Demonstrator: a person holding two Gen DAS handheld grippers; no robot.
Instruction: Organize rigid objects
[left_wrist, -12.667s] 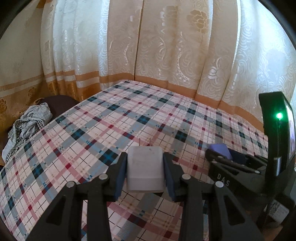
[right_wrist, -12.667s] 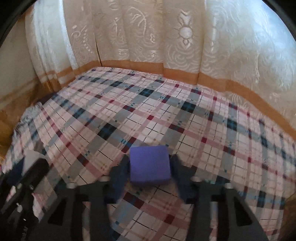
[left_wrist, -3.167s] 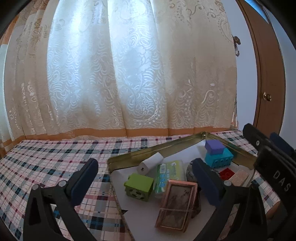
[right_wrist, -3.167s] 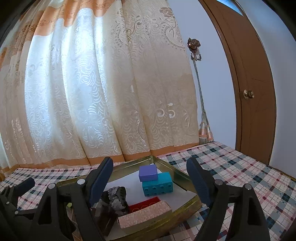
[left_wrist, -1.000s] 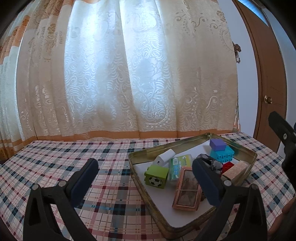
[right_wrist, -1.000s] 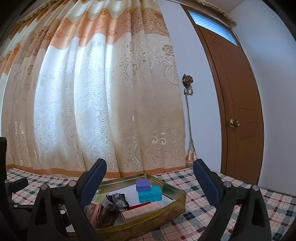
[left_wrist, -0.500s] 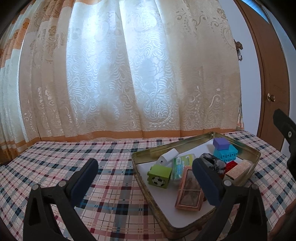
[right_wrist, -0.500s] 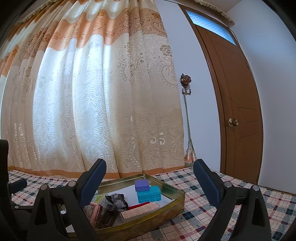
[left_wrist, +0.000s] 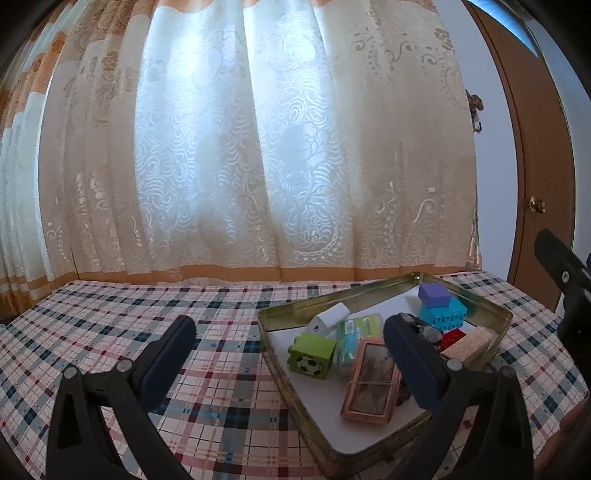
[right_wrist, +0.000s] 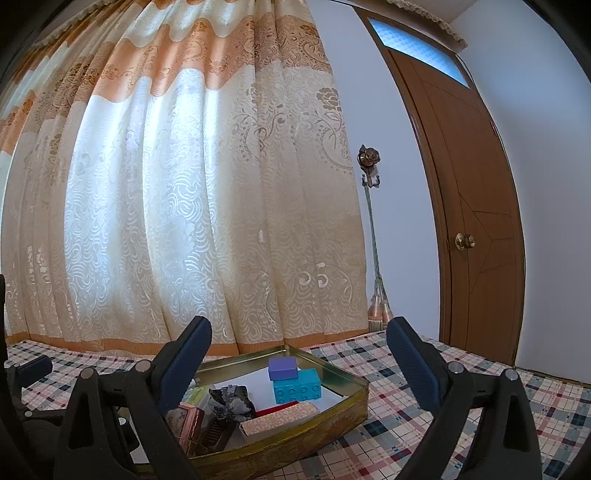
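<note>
A gold metal tray (left_wrist: 491, 306) (right_wrist: 332, 410) lies on the plaid cloth. In it are a purple block (left_wrist: 434, 295) (right_wrist: 283, 367) stacked on a cyan brick (left_wrist: 443, 316) (right_wrist: 297, 386), a white block (left_wrist: 328, 316), a green soccer cube (left_wrist: 311, 356), a green packet (left_wrist: 354, 338), a pink-framed box (left_wrist: 371, 384), a dark rock (right_wrist: 231, 400), a red brick (left_wrist: 453, 336) and a cork block (left_wrist: 467, 347) (right_wrist: 279, 417). My left gripper (left_wrist: 290, 360) is open over the tray's left edge, holding nothing. My right gripper (right_wrist: 299, 363) is open and empty, raised in front of the tray.
The plaid cloth (left_wrist: 110, 332) stretches left of the tray. Cream and orange curtains (left_wrist: 240, 166) hang right behind the surface. A brown door (right_wrist: 476, 221) with a knob stands at the right. The right gripper's black body (left_wrist: 565, 273) shows at the left wrist view's right edge.
Over the last second both grippers drew back and tilted up a little, staying open. 12.7 s ago the left was shut on the white block and the right on the purple block; both blocks now lie in the tray.
</note>
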